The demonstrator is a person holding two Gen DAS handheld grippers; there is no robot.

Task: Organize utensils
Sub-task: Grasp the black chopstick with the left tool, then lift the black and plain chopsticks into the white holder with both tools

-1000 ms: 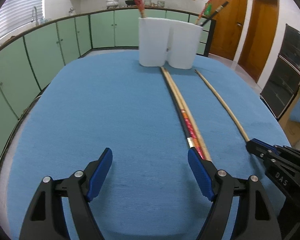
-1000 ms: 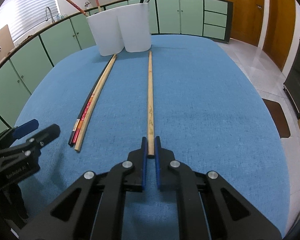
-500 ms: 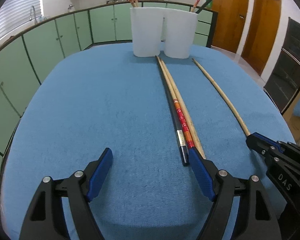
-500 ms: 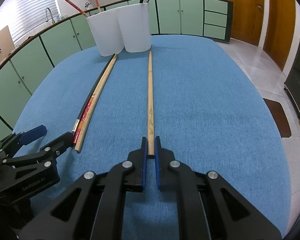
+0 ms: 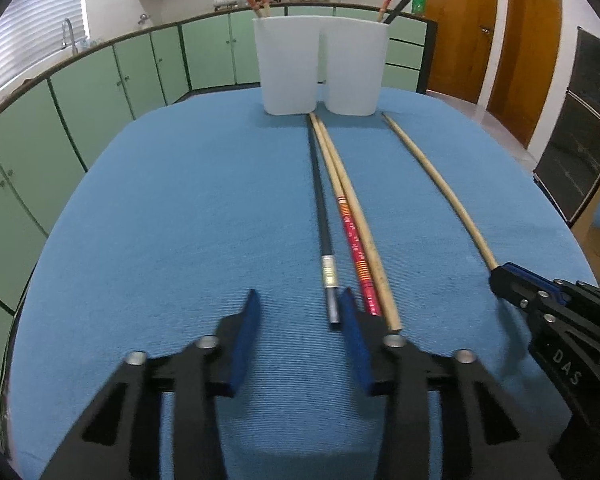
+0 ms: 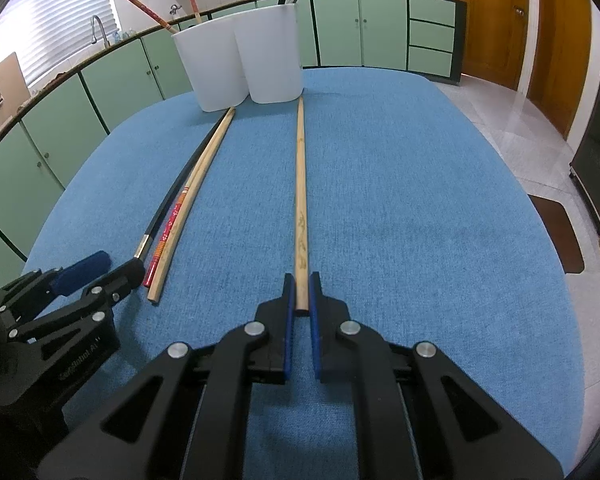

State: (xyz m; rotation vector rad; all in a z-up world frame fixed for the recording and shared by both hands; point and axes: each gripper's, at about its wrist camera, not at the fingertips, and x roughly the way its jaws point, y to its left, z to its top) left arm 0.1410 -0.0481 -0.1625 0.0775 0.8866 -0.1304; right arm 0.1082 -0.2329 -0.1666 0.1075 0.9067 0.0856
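Your right gripper [image 6: 301,294] was clamped on the near end of the lone bamboo chopstick [image 6: 300,184]. That stick lay flat on the blue table [image 6: 420,220], long axis running straight away from you, far tip almost at the foot of the right-hand white cup [image 6: 270,54].

Your left gripper [image 5: 298,320] hung with jaws spread and nothing between them, low over the cloth. Its right finger [image 5: 354,336] sat just beside the near end of the black chopstick [image 5: 320,208], on the side toward the red-patterned chopstick [image 5: 354,240].

Three sticks lay bunched together: black one, red-patterned one, and a plain bamboo chopstick [image 5: 364,232]. All pointed the same way, lengthwise toward the cups, thin tips converging near the gap between the left-hand white cup [image 5: 286,66] and its neighbour. Butt ends faced you.

Both cups stood upright, touching, at the far edge, each with chopsticks leaning out of the top.
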